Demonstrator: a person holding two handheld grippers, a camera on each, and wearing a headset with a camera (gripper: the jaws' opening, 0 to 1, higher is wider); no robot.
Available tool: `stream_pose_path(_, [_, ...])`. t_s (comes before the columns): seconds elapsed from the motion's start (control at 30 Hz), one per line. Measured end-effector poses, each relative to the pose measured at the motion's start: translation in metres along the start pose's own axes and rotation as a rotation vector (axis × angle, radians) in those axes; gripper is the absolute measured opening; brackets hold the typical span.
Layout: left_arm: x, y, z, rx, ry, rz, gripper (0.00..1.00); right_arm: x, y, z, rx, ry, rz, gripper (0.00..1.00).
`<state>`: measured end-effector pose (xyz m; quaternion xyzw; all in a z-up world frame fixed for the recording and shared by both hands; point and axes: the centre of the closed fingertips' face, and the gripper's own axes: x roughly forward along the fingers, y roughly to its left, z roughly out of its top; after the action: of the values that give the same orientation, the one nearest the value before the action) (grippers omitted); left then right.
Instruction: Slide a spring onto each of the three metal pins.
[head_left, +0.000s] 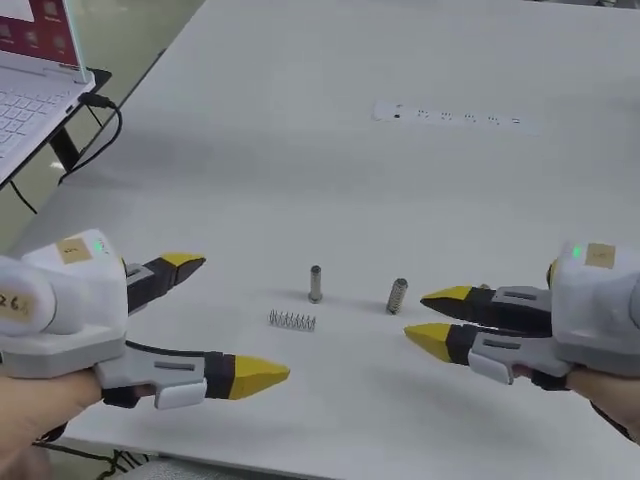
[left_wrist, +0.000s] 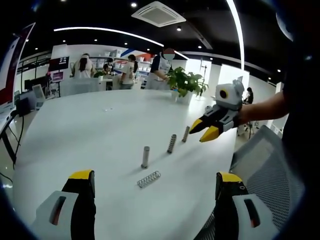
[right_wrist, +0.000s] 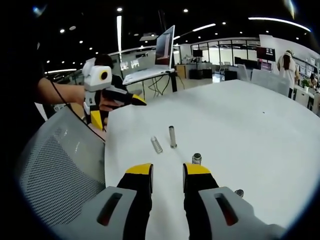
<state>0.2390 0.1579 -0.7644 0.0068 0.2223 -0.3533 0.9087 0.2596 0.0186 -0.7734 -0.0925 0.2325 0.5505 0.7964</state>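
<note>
On the tabletop (head_left: 250, 180) a bare pin (head_left: 316, 283) stands upright, with a loose spring (head_left: 292, 321) lying just before it, nearer the person. A spring-fitted pin (head_left: 397, 295) stands to its right. A power strip (head_left: 455, 117) lies well behind them; a laptop (head_left: 30, 60) sits off the tabletop's left edge.

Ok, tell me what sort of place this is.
Probably an open-plan office: a long white table, an open laptop, a potted plant and people standing beyond.
</note>
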Motion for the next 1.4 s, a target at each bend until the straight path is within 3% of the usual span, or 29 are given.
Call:
stream_pose_path(0.4, [-0.002,0.001,-0.002,-0.003,0.003,0.004,0.98,0.024,0.015,0.020,-0.108,0.005,0.050,0.20])
stream_pose_path(0.73, [-0.004,0.003,-0.003,-0.009,0.001,0.005,0.98,0.048,0.035,0.030,-0.147,0.008,0.103,0.20])
stream_pose_path(0.93, [-0.005,0.002,-0.004,-0.009,0.001,0.003,0.98,0.060,0.039,0.028,-0.181,0.038,0.113,0.20])
stream_pose_path(1.4, [-0.005,0.002,-0.003,-0.006,-0.002,-0.003,0.98,0.095,0.042,0.020,-0.183,0.104,0.131,0.18])
